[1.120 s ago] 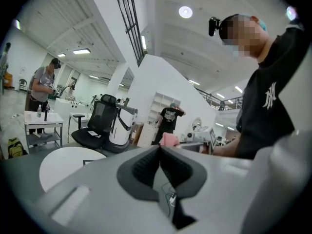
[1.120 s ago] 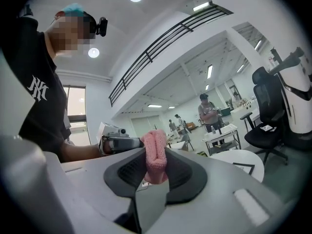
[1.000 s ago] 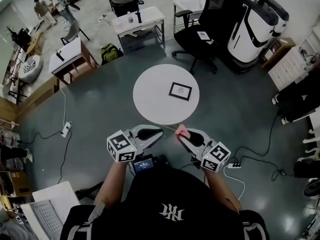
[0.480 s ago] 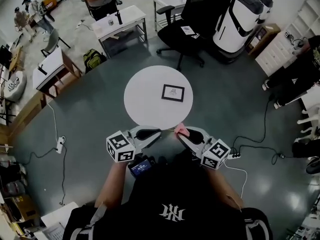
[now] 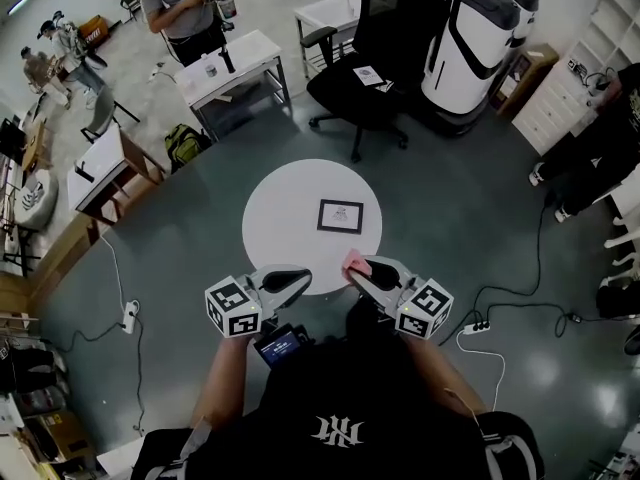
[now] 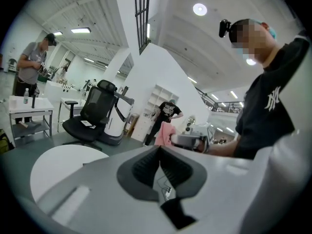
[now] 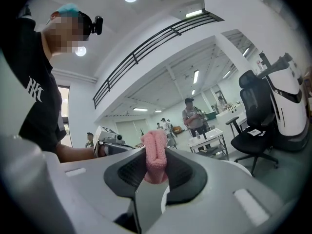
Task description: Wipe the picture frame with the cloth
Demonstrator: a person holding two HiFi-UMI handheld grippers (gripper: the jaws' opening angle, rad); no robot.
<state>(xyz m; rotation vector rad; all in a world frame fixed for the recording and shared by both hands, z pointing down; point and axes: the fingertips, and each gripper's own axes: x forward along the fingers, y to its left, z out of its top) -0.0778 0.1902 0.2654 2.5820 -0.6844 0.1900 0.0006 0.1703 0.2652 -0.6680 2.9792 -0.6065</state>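
Observation:
A small black picture frame (image 5: pixel 340 216) lies flat on the round white table (image 5: pixel 285 208), right of its centre. My right gripper (image 5: pixel 356 265) sits at the table's near edge, shut on a folded pink cloth (image 5: pixel 353 261) that sticks up between its pads (image 7: pixel 155 155). My left gripper (image 5: pixel 300 273) hovers at the near edge too, left of the right one, its jaws shut with nothing between them (image 6: pixel 159 160). In the left gripper view the pink cloth (image 6: pixel 165 133) and the right gripper show beyond the jaws. The frame is well beyond both grippers.
A black office chair (image 5: pixel 365 68) and a white machine (image 5: pixel 470 38) stand beyond the table. White desks (image 5: pixel 225 68) and people are at the back left. Cables and a power strip (image 5: pixel 478 326) lie on the floor to the right.
Both grippers have come forward together from short of the table to its near edge. The pink cloth stays clamped in the right gripper; the left stays shut.

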